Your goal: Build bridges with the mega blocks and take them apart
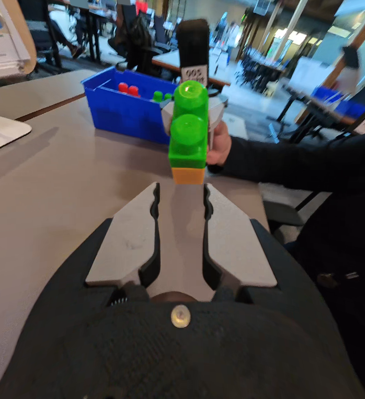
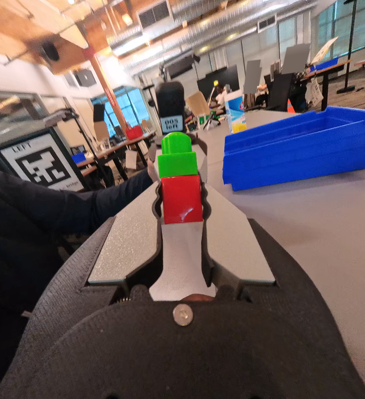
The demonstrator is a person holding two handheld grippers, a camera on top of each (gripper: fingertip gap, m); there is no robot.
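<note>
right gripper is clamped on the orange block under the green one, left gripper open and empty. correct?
Not quite. The right gripper is clamped on the red block under the green block, as the right wrist view shows. The left gripper is open and empty.

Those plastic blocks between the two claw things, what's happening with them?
A person holds a handheld gripper in each hand. The right gripper is clamped on a red block at one end of a small bridge topped by a green block. The left gripper is open, just short of the orange block at the other end. More blocks lie in the blue bin.
</note>
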